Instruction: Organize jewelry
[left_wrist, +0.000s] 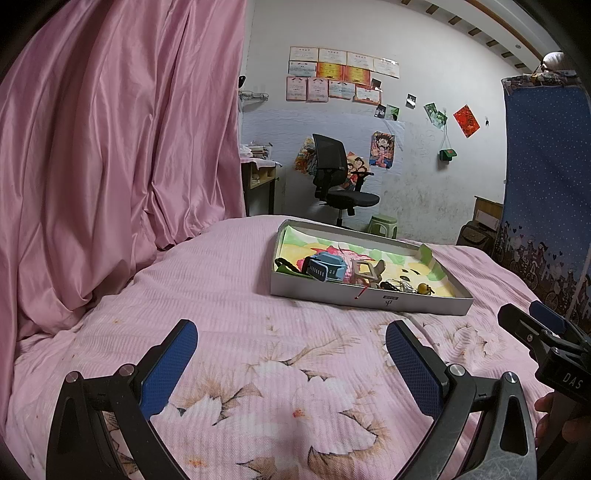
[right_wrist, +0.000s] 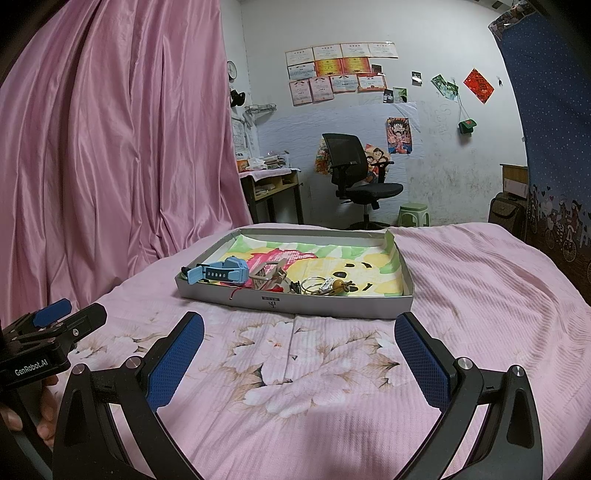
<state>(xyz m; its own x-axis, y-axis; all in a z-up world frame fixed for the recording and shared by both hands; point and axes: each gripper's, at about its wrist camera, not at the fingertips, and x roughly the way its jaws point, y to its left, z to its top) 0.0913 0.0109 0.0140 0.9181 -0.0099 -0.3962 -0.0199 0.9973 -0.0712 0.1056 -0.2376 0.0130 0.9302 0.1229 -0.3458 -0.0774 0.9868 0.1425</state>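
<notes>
Both sets of fingers spread wide and empty: left hand-held gripper and right hand-held gripper hover over the bed, lined up on the tray just ahead, where a blue watch and what may be rings huddle along the near wall.

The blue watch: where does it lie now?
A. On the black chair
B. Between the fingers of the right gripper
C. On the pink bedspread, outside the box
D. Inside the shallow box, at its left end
D: the blue watch lies inside the box, near its left end; both grippers are open and empty.
</notes>
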